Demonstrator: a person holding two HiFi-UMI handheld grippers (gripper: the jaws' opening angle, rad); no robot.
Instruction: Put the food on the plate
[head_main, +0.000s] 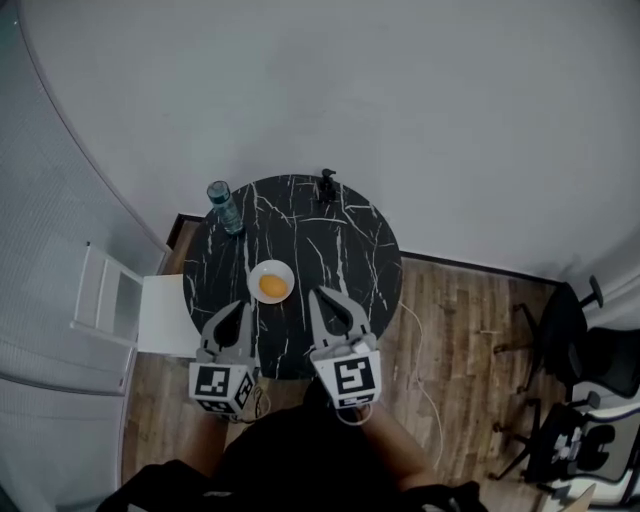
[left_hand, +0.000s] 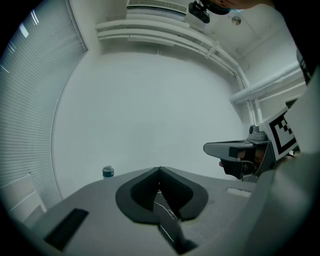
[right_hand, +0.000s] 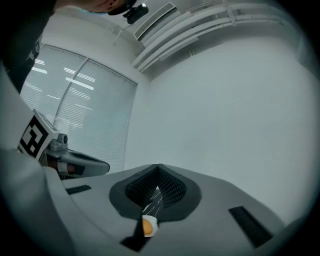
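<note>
A small white plate (head_main: 272, 282) sits on the round black marble table (head_main: 350, 250), and an orange piece of food (head_main: 273, 287) lies on it. My left gripper (head_main: 243, 306) hovers just left of and nearer than the plate, shut and empty. To the plate's right my right gripper (head_main: 318, 294) is held shut, also empty. In the right gripper view the plate with the food (right_hand: 148, 226) shows low through the gap under the closed jaws (right_hand: 158, 177). The left gripper view has its jaws (left_hand: 159, 170) closed, with only a strip of table below them.
A water bottle (head_main: 224, 207) stands at the table's far left edge, and a small black object (head_main: 326, 187) at its far edge. A white chair (head_main: 130, 310) is left of the table, and black office chairs (head_main: 570, 380) stand at the right. A cable lies on the wooden floor.
</note>
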